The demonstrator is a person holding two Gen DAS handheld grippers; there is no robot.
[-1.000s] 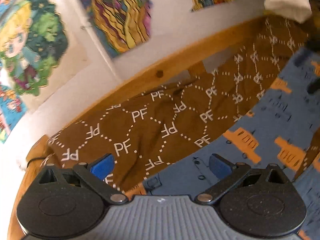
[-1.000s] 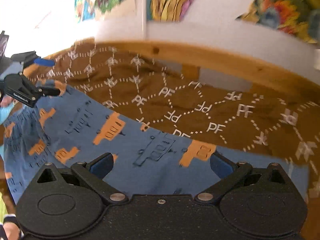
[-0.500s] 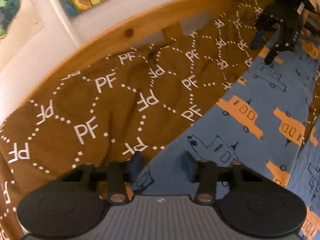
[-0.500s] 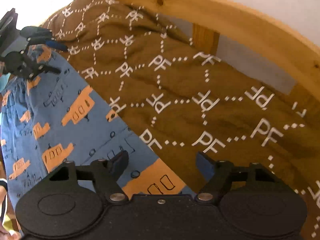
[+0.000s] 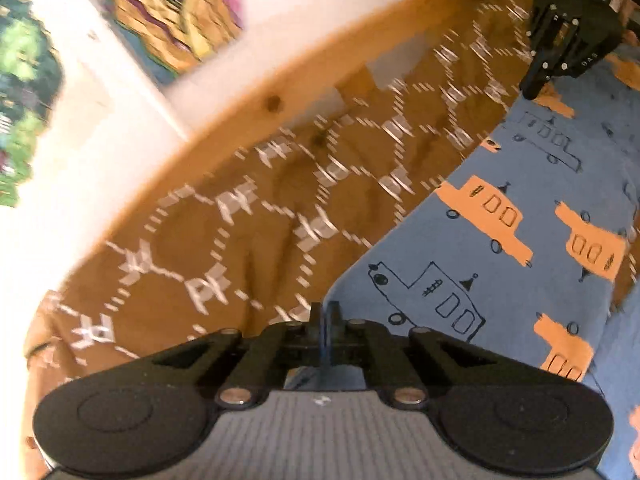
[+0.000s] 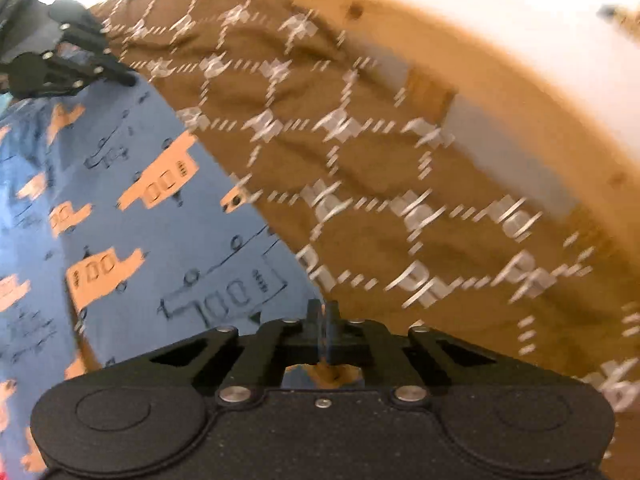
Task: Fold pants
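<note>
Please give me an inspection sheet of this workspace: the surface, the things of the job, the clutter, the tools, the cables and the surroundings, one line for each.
Surface: brown bedspread with white PF lettering, creased, lying on a bed.
Job's things: blue pants printed with orange and outlined vehicles, stretched between both tools along one edge.
Clutter: nothing seen.
Tools: left tool shut on a corner of the pants; right tool shut on the other corner of the same edge.
Cables: nothing seen.
Surroundings: wooden bed frame curving behind the bedspread; white wall with a colourful poster, blurred.
</note>
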